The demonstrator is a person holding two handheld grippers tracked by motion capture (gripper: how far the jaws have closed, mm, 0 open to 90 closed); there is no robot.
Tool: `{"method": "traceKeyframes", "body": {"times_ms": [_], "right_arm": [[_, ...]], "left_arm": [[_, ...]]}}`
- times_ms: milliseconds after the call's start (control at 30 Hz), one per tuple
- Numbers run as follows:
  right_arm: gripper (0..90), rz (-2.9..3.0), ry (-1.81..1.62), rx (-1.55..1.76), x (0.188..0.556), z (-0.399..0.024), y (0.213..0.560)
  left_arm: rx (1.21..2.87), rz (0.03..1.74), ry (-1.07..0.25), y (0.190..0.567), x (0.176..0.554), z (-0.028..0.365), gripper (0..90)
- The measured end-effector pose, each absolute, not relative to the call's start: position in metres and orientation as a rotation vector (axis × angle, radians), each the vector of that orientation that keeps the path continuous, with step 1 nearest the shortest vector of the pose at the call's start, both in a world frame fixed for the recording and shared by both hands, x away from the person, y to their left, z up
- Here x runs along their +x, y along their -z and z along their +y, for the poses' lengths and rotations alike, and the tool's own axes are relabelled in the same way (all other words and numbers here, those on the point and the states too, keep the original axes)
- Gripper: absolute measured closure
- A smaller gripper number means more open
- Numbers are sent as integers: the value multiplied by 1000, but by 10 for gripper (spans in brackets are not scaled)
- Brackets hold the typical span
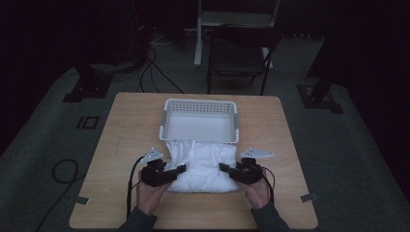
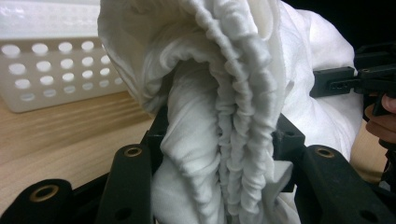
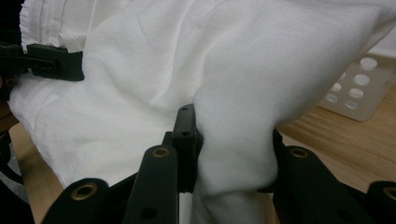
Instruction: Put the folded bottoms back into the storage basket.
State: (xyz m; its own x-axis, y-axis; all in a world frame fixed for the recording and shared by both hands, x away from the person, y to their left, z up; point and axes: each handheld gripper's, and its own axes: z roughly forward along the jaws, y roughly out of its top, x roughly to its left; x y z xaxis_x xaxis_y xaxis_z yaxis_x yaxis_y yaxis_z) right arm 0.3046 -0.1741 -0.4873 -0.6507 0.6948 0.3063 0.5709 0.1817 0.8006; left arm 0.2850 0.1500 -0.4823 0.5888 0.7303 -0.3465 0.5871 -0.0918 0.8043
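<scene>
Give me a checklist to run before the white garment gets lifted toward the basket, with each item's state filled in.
1. Left gripper clamped on cloth: ok; the gathered, ruffled edge of the white garment is bunched between its jaws.
2. Right gripper clamped on cloth: ok; a smooth fold is pinched between its jaws.
3. Grips on opposite sides of the garment: ok; the high view shows one at each side.
4. Basket free to receive: ok; its inside looks empty in the high view.
5. Path to the basket: ok; it sits right behind the garment on the table.
6. Depth of each bite, enough to hold in a lift: cannot tell.
</scene>
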Motion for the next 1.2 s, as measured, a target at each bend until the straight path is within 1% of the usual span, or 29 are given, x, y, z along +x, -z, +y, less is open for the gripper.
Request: {"method": "traceKeyframes", "body": {"times_ms": [533,733,867,1200], "right_arm": [[701,2299,-1499,1198,302,-174,463],[701,2284,-1509,1184,304,-174,455],[701,2274,-1514,1169,305,-173,447],[702,2244,-1536,1140,312,-171,429]], "left_arm": [[1768,1068,-203,459,283,151,550],[1761,1059,-216,451,285,151,552],[1761,1050,-248,443,284,151,552],[1746,1034,-265,426,292,154,551]]}}
